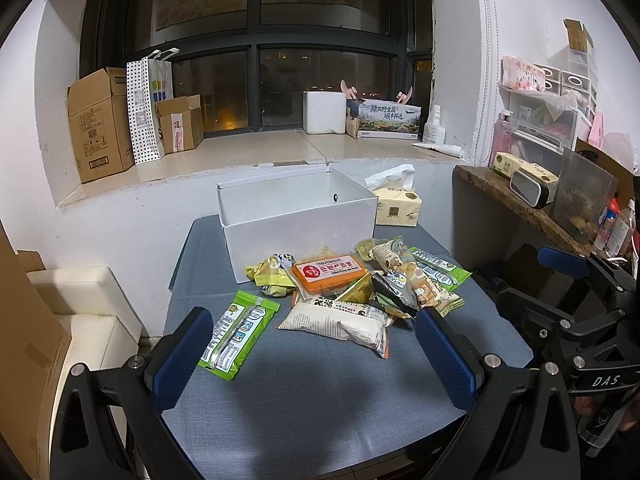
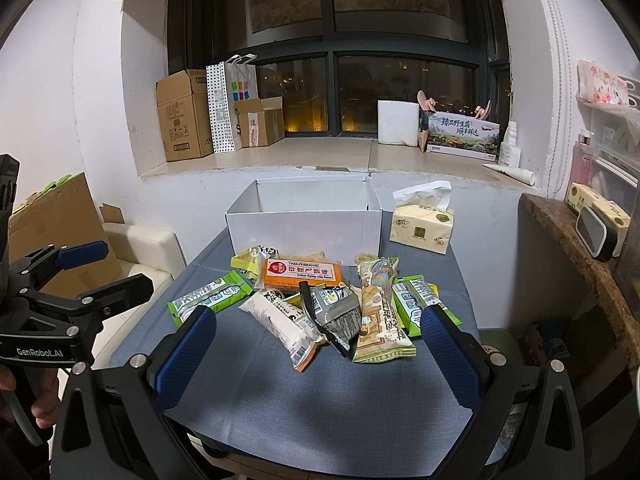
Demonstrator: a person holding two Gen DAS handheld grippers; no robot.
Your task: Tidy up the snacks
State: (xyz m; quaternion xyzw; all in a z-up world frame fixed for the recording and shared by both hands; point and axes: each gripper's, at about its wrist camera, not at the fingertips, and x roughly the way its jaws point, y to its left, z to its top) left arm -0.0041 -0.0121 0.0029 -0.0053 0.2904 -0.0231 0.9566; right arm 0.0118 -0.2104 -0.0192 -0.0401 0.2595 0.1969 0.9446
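bare blue cloth of the table (image 2: 320, 392) is nearest, along the near edge, right under both rigs. left gripper (image 1: 314, 354) and right gripper (image 2: 318, 354) both hover over that near edge, jaws spread wide, nothing between them.

snack pile (image 1: 356, 284) sits mid-table, loose and overlapping, touching the front wall of the white box (image 1: 296, 216), which is at the far edge, open top, looks empty from what i can see. nothing sorted yet, my read.

risks as i see them:
- white rice-cracker pack (image 2: 286, 326) and the tan long pack (image 2: 380, 320) lie closest to the near edge. a sloppy approach could shove them off the edge instead of pinching them.
- dark grey pack (image 2: 332, 312) is wedged between those two and partly under them. pulling it probably drags its neighbours along.
- orange cake pack (image 1: 330, 272) rides on top of smaller yellow packs, hard against the box. lifting it may scatter what's underneath.
- green flat pack (image 1: 236, 334) lies alone toward the left edge, flat on the cloth. thin foil, jaws could slide over it or bunch the cloth.
- the box is light cardboard by the look of it. a bump from a loaded jaw could push it back toward the wall.
- tissue pack (image 2: 424, 226) sits just beside the box at the far right corner, easy to clip on a drop.
- both rigs are close together, so they could collide if i reach for the middle with both.
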